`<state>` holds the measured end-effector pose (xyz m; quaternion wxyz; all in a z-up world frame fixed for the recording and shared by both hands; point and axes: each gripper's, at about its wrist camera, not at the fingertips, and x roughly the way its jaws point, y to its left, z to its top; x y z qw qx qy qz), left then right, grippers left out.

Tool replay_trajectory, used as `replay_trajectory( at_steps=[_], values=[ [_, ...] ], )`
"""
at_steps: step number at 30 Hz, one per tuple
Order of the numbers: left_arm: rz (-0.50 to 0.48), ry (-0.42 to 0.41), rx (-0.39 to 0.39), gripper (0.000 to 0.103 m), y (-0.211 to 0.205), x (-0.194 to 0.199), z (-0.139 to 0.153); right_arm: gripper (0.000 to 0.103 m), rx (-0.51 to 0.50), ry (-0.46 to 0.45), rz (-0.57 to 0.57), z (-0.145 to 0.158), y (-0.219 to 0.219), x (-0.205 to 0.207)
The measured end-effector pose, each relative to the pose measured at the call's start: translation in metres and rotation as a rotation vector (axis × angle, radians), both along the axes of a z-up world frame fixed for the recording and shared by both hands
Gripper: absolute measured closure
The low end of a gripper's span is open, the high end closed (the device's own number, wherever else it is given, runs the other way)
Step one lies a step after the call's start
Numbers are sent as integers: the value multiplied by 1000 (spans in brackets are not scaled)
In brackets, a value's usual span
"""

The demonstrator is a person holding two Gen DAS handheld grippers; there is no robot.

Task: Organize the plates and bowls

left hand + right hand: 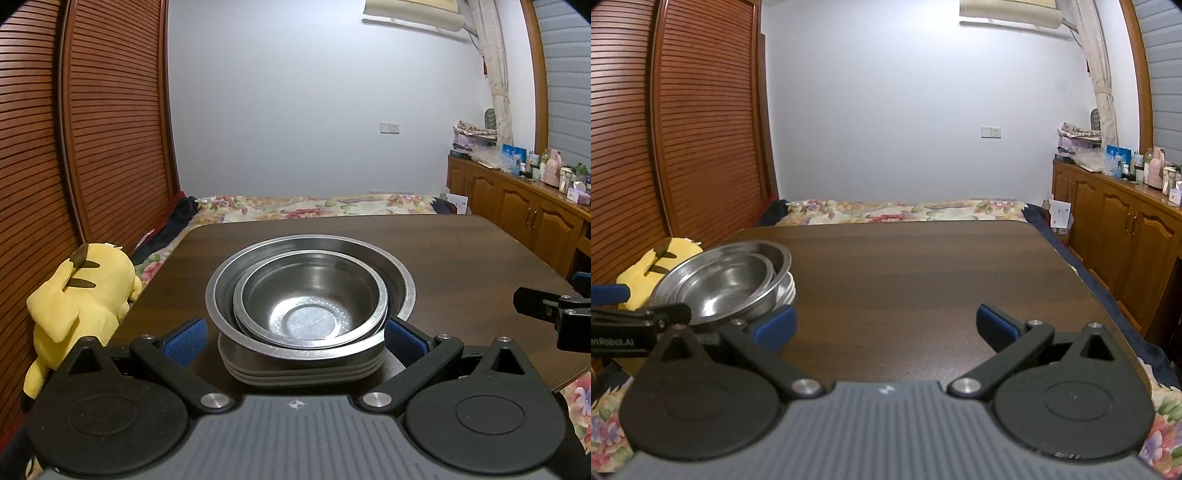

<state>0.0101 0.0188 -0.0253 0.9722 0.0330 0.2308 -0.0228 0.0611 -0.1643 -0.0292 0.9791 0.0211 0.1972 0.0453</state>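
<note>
My left hand-held gripper (294,334) sits low at the near edge of the dark wooden bench (461,254), its blue-padded fingers (186,336) spread wide to either side of the stacked metalware, pinching nothing. Whether the pads touch the stack I cannot tell. The stack stands toward the left side of the bench: a small steel bowl (312,295) nested inside a larger steel bowl (402,284), and both resting on a pile of steel plates (306,373) whose rims show as thin bands beneath. The small bowl sits off-centre in the large one — pushed toward me, its near rim close to the large bowl's near rim.

My right hand-held gripper (885,325) hangs over the bare middle of the bench, well to the right of the stack, with its own blue pads (995,321) spread wide and nothing between them. From that view the bowls appear at the left, just beyond my left gripper's black finger.

Off the bench's left edge a yellow plush toy (79,295) lies against the slatted wooden wardrobe (110,129). Beyond the far edge is a bed (314,205) with a floral cover — and along the right wall, a wooden cabinet (517,206) crowded with bottles and boxes.
</note>
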Motion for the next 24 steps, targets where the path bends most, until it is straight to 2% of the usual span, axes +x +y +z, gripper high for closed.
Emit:
replay_trajectory(
  at_steps=[24],
  values=[
    [5, 6, -3, 0, 6, 2, 0, 0, -4, -1, 0, -1, -2, 0]
  ],
)
